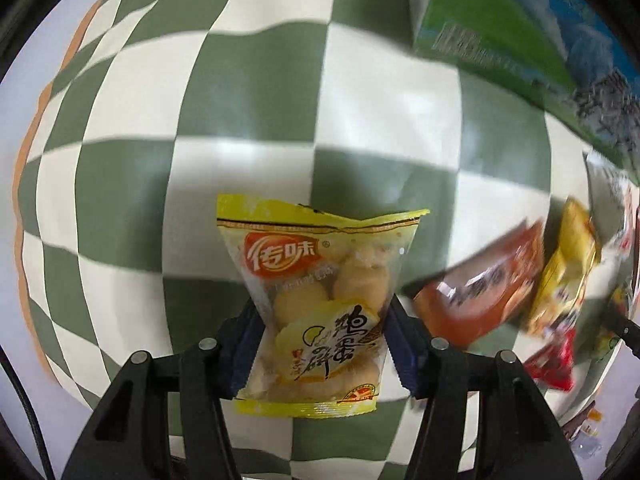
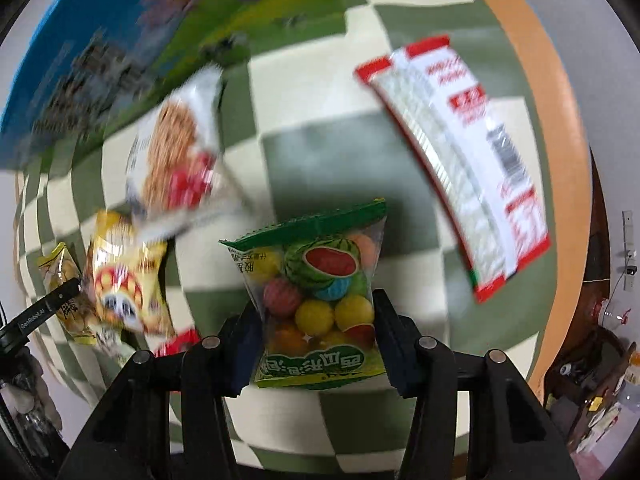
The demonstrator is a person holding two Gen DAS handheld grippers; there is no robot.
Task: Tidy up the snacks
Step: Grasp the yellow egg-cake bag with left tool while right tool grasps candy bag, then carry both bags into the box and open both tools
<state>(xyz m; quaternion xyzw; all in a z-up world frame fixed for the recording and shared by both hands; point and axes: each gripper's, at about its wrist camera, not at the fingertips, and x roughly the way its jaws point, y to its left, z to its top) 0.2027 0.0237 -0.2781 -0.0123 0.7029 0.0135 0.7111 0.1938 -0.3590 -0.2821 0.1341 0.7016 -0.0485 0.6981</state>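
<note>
My left gripper (image 1: 320,316) is shut on a yellow egg-biscuit packet (image 1: 320,280) and holds it above the green-and-white checked tablecloth (image 1: 248,100). My right gripper (image 2: 316,312) is shut on a green packet of watermelon gum balls (image 2: 320,296), also held over the cloth. A green and blue box (image 1: 500,32) stands at the far right in the left wrist view and at the upper left in the right wrist view (image 2: 120,40). The yellow packet and the left gripper's finger also show at the left edge of the right wrist view (image 2: 64,280).
Loose snacks lie on the cloth: a brown packet (image 1: 488,292), a yellow packet (image 1: 564,272), a red packet (image 1: 552,364), a white oat-bar packet (image 2: 176,148), a yellow mushroom-print packet (image 2: 124,280), and a long red-and-white packet (image 2: 464,160). The table's orange edge (image 2: 552,120) runs along the right.
</note>
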